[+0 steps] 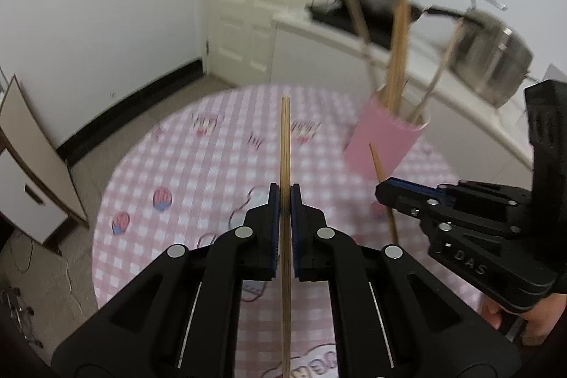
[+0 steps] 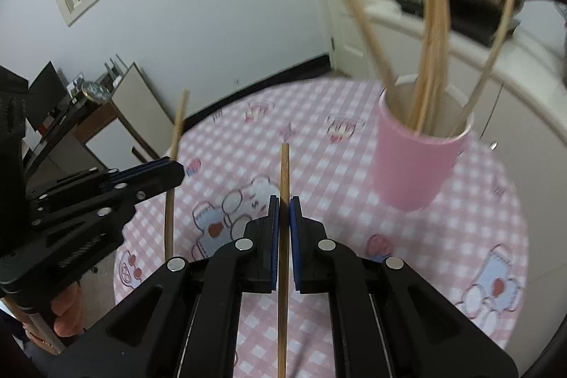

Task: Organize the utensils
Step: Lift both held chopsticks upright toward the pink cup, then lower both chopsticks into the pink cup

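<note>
In my left claw (image 1: 284, 211) I have a wooden chopstick (image 1: 285, 144) pinched between the blue pads, running straight up the middle of the left wrist view; from its layered look it may be two sticks pressed together, I cannot tell. My right claw (image 2: 284, 215) is pressed onto a single chopstick (image 2: 284, 172) the same way, centre of its own view, tip pointing up over the bench (image 2: 354, 271) with its pink checked cloth. The pink cup (image 2: 414, 162) stands at the right of the right wrist view, well apart from both tips, already holding several chopsticks (image 2: 430, 59) that lean out in different directions. I judge these sticks light, stiff and smooth, so they can pivot or slide in a narrow pinch; holding near mid-length, as I do now, keeps them balanced. For dropping them in, the lower end must clear the rim and thread between the leaning sticks. The cup looks light and top-heavy, so a sideways knock could tip it.
</note>
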The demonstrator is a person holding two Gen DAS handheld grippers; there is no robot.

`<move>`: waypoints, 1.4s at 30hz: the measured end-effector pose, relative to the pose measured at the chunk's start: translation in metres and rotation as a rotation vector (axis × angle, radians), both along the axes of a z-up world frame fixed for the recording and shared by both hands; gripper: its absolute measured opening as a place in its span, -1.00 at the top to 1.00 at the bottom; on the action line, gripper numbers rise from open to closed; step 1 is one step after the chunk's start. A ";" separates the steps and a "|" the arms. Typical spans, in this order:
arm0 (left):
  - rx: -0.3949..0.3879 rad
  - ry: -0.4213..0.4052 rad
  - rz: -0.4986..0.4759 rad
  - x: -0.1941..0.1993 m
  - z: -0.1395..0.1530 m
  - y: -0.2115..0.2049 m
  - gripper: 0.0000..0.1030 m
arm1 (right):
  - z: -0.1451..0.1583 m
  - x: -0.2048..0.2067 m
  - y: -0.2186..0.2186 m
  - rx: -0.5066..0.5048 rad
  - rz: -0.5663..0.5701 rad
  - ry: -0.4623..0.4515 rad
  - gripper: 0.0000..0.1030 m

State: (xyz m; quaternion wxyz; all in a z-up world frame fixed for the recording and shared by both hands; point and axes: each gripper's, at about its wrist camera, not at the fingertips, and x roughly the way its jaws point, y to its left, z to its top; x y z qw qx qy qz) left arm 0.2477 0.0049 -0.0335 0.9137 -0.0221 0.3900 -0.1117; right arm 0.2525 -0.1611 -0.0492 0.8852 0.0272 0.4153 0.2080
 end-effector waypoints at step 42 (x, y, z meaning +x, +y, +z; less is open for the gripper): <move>-0.113 -0.392 -0.009 0.011 0.131 -0.096 0.88 | 0.136 -0.014 -0.090 -0.003 -0.224 -0.515 0.91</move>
